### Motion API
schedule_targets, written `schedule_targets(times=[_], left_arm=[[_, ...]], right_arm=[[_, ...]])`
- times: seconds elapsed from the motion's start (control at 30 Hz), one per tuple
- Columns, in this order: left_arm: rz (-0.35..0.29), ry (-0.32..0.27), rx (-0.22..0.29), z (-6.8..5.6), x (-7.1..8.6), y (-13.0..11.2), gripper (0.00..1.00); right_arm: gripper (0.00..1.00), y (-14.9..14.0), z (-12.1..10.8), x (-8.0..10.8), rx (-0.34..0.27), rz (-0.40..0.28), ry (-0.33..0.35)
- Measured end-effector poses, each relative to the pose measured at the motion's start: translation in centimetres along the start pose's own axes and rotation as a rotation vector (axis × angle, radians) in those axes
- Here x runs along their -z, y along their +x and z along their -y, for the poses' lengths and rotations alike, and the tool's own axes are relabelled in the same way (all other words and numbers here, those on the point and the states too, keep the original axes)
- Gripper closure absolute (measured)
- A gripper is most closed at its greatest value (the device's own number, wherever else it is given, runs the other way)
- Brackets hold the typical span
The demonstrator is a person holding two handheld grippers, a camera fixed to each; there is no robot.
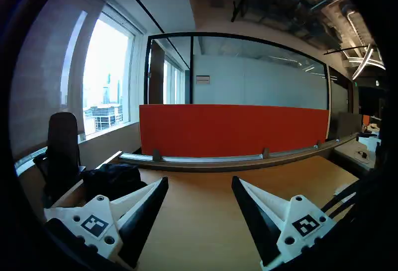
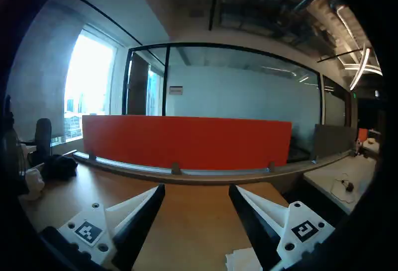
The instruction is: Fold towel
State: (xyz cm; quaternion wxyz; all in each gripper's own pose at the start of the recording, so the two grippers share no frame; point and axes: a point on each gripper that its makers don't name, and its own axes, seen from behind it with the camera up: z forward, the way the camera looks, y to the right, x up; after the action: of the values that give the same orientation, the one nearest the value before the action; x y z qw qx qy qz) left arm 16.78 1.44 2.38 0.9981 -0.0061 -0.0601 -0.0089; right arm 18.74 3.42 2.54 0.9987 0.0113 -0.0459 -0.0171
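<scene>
In the right gripper view a white towel [image 2: 243,260] shows as a small corner on the wooden desk [image 2: 199,231], at the bottom between the fingers. Above it my right gripper [image 2: 196,187] is open and holds nothing. My left gripper [image 1: 199,179] is also open, over bare wooden desk [image 1: 199,221], with nothing between its fingers. Both point toward the far edge of the desk.
An orange divider panel [image 1: 234,129] [image 2: 186,141] runs along the back of the desk. A black bundle [image 1: 112,179] [image 2: 59,166] lies at the left beside a black chair [image 1: 62,146]. A second desk [image 2: 343,174] stands to the right. Windows line the left wall.
</scene>
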Motion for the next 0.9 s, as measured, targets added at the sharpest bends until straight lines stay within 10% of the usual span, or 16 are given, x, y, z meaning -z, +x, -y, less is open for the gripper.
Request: schedule_targets(times=[0.9], left_arm=[[-0.022,0.002,-0.018,0.0,-0.9,-0.1,0.06]], right_arm=[[0.01,1.7,4.0,-0.5,0.01,-0.016,-0.002]])
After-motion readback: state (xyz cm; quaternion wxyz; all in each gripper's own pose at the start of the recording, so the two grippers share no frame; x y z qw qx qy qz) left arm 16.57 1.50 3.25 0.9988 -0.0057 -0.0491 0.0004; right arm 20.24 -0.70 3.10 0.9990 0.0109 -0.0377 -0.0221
